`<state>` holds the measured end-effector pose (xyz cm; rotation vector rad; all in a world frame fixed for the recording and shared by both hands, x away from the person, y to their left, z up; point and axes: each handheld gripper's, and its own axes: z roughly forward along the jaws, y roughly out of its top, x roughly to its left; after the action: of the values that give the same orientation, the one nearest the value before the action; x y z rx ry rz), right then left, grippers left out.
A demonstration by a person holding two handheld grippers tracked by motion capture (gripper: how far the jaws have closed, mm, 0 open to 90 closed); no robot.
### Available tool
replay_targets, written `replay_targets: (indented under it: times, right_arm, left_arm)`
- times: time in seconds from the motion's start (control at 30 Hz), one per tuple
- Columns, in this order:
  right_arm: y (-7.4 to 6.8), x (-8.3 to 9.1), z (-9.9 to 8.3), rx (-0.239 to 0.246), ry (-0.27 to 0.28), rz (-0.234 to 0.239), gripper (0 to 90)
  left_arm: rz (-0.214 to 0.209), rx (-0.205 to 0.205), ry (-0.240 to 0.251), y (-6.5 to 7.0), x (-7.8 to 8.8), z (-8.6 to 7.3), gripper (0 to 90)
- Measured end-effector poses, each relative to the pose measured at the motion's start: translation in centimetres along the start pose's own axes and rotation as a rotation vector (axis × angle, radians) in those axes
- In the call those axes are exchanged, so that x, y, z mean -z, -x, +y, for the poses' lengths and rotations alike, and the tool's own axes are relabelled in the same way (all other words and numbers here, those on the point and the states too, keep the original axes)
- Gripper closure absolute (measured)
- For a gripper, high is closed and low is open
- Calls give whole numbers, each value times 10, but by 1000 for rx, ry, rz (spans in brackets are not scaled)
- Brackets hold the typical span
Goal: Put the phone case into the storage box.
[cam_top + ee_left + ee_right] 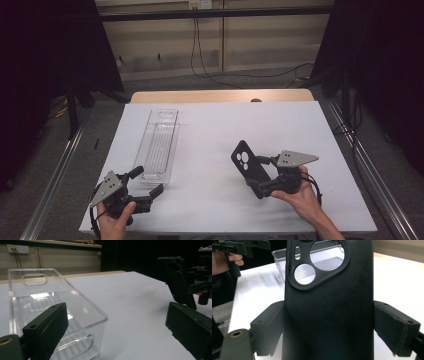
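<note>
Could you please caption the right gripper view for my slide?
Right gripper clamps a black phone case, clear tray behind.

Two hand-held grippers: the left hand-held gripper (148, 184) just beside the clear tray's near end, the right hand-held gripper (262, 174) well to the tray's right. One black phone case (249, 166). One clear tray (160, 145). One worktop (210, 125) under the tray.

We see a white table top (210, 125) with a wooden strip (220, 96) along its far edge. Beyond it lies grey floor (200, 80), a pale panelled wall (260, 45) with a socket (199, 4) and hanging cables (196, 45), and black curtains (45, 60) at both sides.
</note>
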<state>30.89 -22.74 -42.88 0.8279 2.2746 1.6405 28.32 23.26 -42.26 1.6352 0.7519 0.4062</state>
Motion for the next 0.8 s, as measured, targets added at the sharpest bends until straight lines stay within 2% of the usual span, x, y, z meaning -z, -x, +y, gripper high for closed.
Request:
replay_targets:
  times: [0.2, 0.37, 0.53, 0.63, 0.7, 0.8]
  right_arm:
    - [-4, -4, 0, -16, 12, 55, 144]
    - [-7, -7, -1, -15, 12, 90, 143]
    - [-10, -10, -1, -19, 14, 112, 144]
    - [-12, -12, -1, -13, 10, 117, 144]
    - [-12, -13, -1, -14, 13, 117, 144]
    - [-12, -13, -1, -17, 17, 119, 144]
  left_arm:
    - [-43, -13, -11, 3, -6, 3, 40]
    - [-80, 9, -27, 3, -9, 4, 30]
    - [-113, 4, -41, 4, -12, 8, 30]
    - [-147, -6, -51, 7, -16, 9, 31]
    - [-172, 3, -61, 10, -19, 10, 34]
    - [-244, -6, -93, 12, -25, 13, 42]
